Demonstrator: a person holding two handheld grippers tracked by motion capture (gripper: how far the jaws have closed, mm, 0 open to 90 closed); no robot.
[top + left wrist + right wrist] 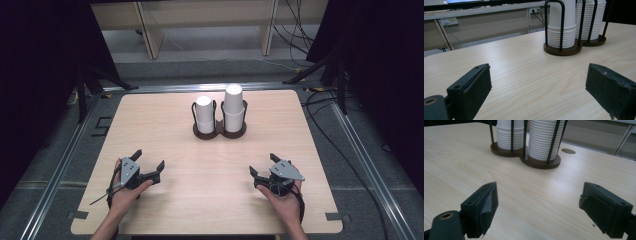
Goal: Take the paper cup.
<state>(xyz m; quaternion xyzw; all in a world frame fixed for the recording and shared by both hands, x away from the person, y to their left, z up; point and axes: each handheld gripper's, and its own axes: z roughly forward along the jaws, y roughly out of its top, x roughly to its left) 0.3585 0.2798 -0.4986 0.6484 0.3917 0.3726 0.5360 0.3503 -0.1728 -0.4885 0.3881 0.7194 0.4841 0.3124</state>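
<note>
Paper cup stacks [220,112] stand in their dark holder [220,132] at twelve o'clock on the desk [165,200]. I hold my left gripper [148,165] at seven and right gripper [262,166] at five, both released and empty. Judging this the start, next comes a reach forward to a stack.

Both my hands are parked on the near half of the desk [165,200], one on each side. My left gripper [148,165] has its jaws spread wide with nothing between them, and so does my right gripper [262,165]. Well ahead of both, roughly midway between them, sits a dark double cup holder [220,132] with black wire loops. The white cup stack [204,114] on my left gripper's side is shorter than the taller cup stack [233,107] on my right gripper's side, and they stand just beside each other.
</note>
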